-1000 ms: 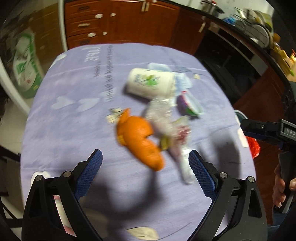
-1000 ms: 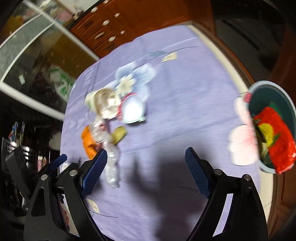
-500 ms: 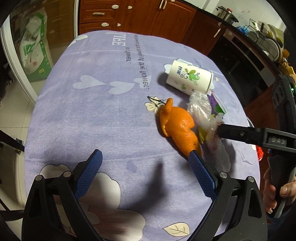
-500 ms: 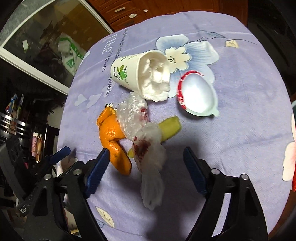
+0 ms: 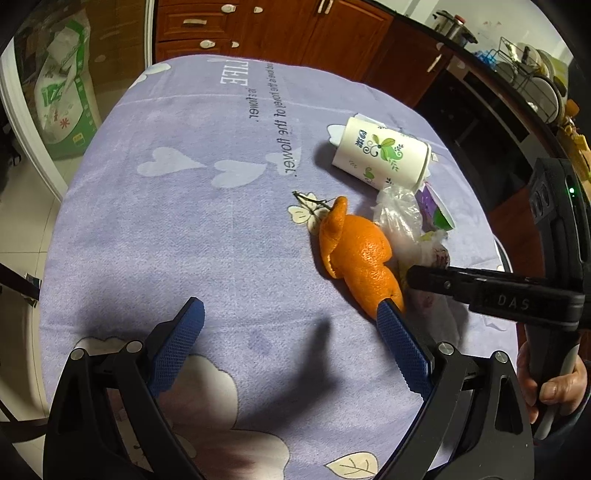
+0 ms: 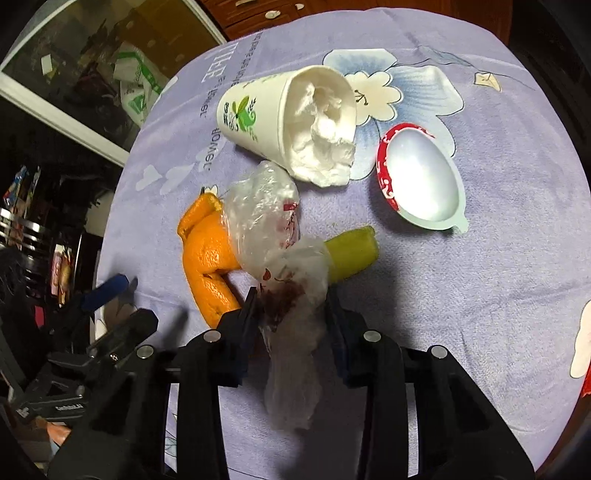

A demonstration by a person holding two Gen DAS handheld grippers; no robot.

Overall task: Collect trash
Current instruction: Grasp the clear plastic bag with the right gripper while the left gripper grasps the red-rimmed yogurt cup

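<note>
Trash lies on the purple tablecloth (image 5: 184, 221): an orange peel (image 5: 360, 254) (image 6: 208, 262), a crumpled clear plastic bag with red stains (image 6: 284, 280) (image 5: 400, 218), a yellow-green peel piece (image 6: 352, 253), a paper cup stuffed with tissue (image 6: 291, 122) (image 5: 382, 153), and a small plastic cup with a red rim (image 6: 419, 177). My right gripper (image 6: 291, 308) is shut on the plastic bag. My left gripper (image 5: 290, 325) is open and empty, its right finger close to the orange peel's near end.
Wooden cabinets (image 5: 280, 26) stand beyond the table's far edge. A green and white sack (image 5: 59, 96) stands on the floor at the left. A dish rack (image 5: 532, 85) is at the far right.
My right gripper moved in over the plastic bag and closed on it. My left gripper drew back and left, so the trash now lies to its right.
</note>
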